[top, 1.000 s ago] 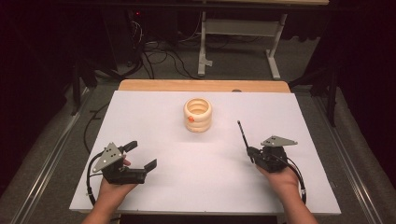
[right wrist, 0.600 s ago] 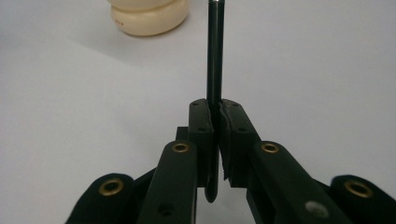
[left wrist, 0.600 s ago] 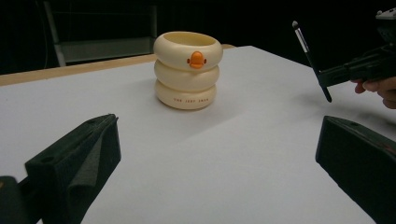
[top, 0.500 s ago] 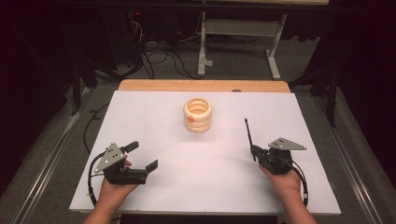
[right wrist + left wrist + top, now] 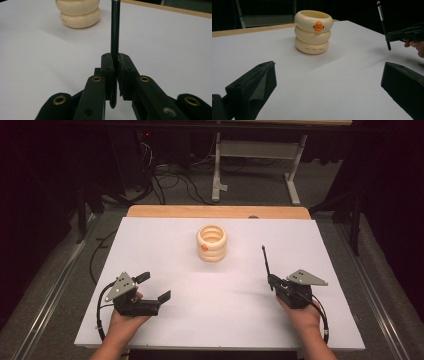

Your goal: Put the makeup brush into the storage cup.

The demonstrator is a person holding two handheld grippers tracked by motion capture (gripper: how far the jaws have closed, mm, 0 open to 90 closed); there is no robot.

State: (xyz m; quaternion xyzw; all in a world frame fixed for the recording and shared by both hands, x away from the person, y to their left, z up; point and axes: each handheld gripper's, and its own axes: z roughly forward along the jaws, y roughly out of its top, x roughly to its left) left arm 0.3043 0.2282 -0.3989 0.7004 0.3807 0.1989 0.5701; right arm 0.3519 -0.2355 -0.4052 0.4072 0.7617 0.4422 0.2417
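A cream holder (image 5: 211, 243) made of stacked rings, with an orange duck beak on its front, stands upright at the back middle of the white table top (image 5: 150, 245). It is also in the left gripper view (image 5: 313, 31) and the right gripper view (image 5: 78, 12). My right gripper (image 5: 272, 281) (image 5: 115, 56) is shut on a thin black pen (image 5: 265, 261) (image 5: 115, 27), which points up and away toward the holder. That pen (image 5: 382, 22) has a pale tip. My left gripper (image 5: 153, 286) (image 5: 328, 67) rests at the front left, jaws wide open with nothing between them.
A wooden strip (image 5: 215, 211) runs along the table's far edge. Beyond it are floor cables (image 5: 165, 175) and a grey metal stand (image 5: 255, 155). Metal rails run along both sides of the table.
The right gripper has shifted slightly to the right with the pen in it. The left gripper and the holder have stayed put.
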